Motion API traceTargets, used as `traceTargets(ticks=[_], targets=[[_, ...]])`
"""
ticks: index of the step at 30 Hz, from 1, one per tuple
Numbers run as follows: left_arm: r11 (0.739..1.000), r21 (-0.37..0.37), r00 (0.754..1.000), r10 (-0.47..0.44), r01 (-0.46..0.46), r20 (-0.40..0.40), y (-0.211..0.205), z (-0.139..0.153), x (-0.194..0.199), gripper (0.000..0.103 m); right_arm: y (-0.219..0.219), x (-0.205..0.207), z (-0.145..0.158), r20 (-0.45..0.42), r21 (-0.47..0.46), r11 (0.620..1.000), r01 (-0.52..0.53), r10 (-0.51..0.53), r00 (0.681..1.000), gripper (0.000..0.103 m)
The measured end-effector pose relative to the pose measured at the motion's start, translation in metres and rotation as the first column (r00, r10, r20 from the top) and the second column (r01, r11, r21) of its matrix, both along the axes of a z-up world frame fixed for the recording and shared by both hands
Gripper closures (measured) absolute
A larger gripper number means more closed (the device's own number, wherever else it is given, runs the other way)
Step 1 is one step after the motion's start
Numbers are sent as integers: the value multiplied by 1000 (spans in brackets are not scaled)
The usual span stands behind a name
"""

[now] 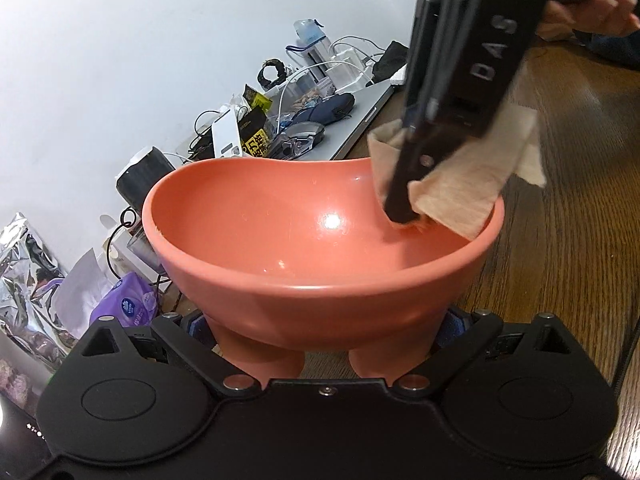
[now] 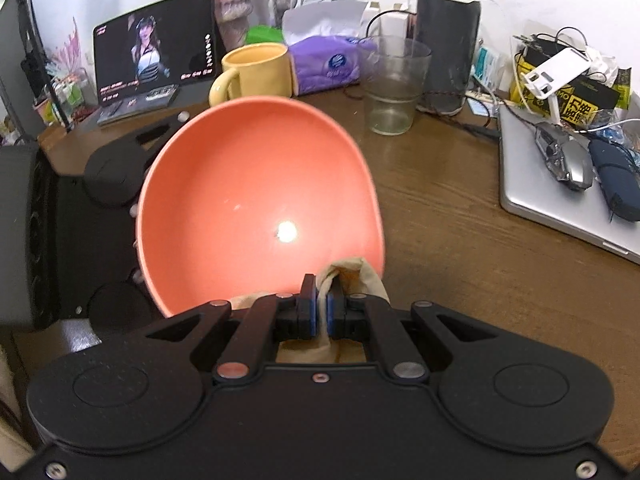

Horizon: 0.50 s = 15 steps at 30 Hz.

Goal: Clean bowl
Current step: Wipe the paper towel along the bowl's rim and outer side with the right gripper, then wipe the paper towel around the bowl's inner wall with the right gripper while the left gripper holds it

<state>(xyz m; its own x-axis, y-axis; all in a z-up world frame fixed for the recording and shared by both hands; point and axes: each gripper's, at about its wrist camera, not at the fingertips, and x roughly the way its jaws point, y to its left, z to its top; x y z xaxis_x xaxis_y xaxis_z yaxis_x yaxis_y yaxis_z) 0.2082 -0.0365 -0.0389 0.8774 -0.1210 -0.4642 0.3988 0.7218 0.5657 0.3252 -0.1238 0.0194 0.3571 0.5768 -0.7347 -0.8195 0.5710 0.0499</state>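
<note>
While gripper wipes bowl, glass near

— The bowl? — A glossy coral-red bowl, held tilted above the wooden desk. — And the cloth? — A beige cloth pressed against its inner wall near the rim.

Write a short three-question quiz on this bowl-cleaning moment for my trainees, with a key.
1. True or false: the right gripper is shut on the cloth.
2. What does the left gripper hold?
3. Where does the cloth meet the bowl: A) outside base, B) inside wall near the rim, C) nowhere?

Key: 1 true. 2 the bowl, gripped from below and tilted above the table. 3 B.
</note>
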Motion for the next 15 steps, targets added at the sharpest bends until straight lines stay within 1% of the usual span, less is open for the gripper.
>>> traceTargets(ticks=[2, 8, 15], targets=[[1000, -2, 1000, -3, 3, -2, 1, 1, 4, 4, 2, -12, 2, -5, -16, 1000, -13, 13, 1000, 97], [1000, 2, 1000, -14, 14, -2, 3, 2, 8, 4, 10, -24, 1, -25, -20, 999, -44, 43, 999, 96], [1000, -6, 1000, -14, 13, -9, 6, 3, 12, 4, 17, -29, 4, -64, 41, 997, -72, 74, 995, 96]])
